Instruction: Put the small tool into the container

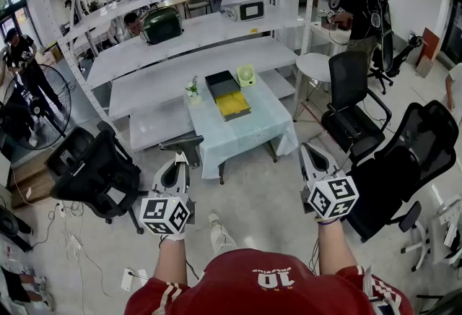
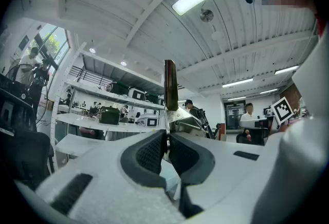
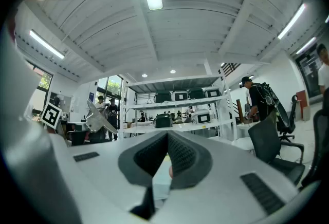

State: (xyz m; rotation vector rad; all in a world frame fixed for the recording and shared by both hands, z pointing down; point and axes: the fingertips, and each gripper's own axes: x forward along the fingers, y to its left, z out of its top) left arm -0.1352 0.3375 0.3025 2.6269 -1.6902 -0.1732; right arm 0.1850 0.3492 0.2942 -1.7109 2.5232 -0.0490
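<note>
Two weak spots stand out from where I'm watching, and the first is the grip itself. The left gripper (image 1: 177, 160) is clamped on the small tool (image 2: 170, 84), a thin piece of metal that stands upright out of the pads, pinched only at its lower end. Held so narrowly, it could swivel or slide out with any jolt on the way over. The second is the ground left to cover. The container sits on the far table (image 1: 249, 134), well apart from both grippers, so the whole carry is yet to be done. There are in fact two trays there, a black tray (image 1: 221, 82) and a yellow tray (image 1: 234, 105) touching it on its near side. I cannot tell which one is meant, so the tool might land in the wrong one. A black office chair (image 1: 94, 169) stands on the left of the path and another chair (image 1: 401, 165) on the right, and brushing either could knock the tool loose. A small potted plant (image 1: 193, 89) just left of the trays and a pale green object (image 1: 246, 74) just right of them could be toppled by a careless reach. The right gripper (image 1: 312, 154) is closed with nothing in it, raised beside the left, so it offers no support should the tool start to tip.
</note>
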